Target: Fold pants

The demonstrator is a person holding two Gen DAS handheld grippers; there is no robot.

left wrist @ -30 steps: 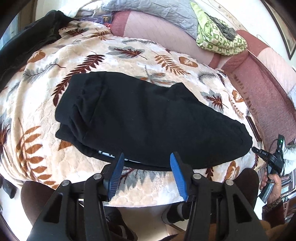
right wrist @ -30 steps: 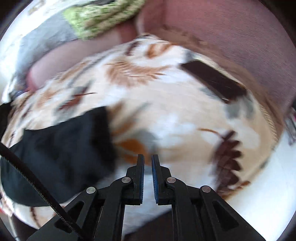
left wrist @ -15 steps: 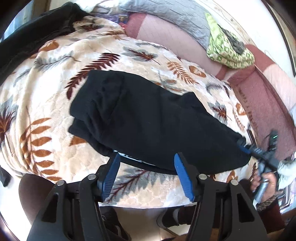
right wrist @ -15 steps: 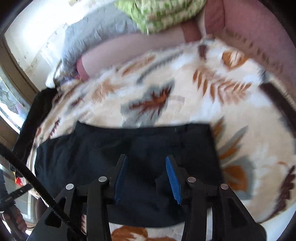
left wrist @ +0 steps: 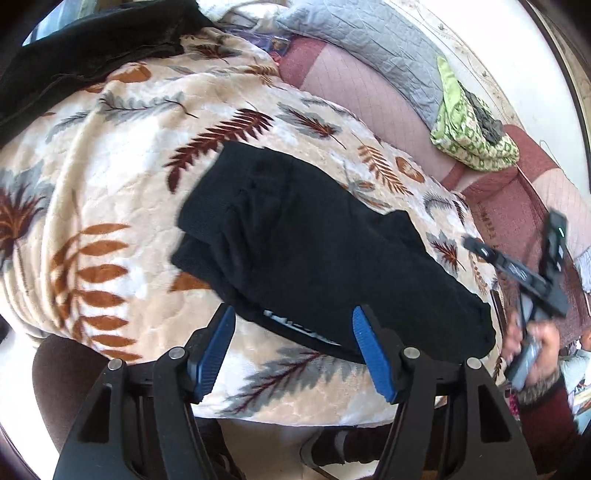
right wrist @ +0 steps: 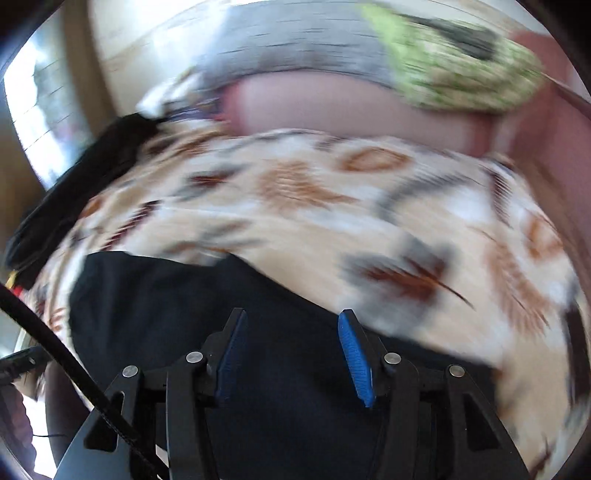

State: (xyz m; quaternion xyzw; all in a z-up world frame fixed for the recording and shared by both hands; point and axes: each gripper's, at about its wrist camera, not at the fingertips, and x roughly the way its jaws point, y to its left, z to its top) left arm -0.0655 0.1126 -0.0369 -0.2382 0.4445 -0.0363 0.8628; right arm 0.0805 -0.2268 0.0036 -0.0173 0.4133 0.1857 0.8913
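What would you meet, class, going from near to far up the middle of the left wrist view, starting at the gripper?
Left gripper → black pants → leaf-print blanket → pink quilted bedding → grey quilt.

black pants (left wrist: pixel 317 258) lie folded on a leaf-print blanket (left wrist: pixel 110 184), left gripper (left wrist: pixel 291 343) jaws spread.

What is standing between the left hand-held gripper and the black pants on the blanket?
Nothing visible. The left hand-held gripper is open just short of the near edge of the black pants; only bare leaf-print blanket lies between them.
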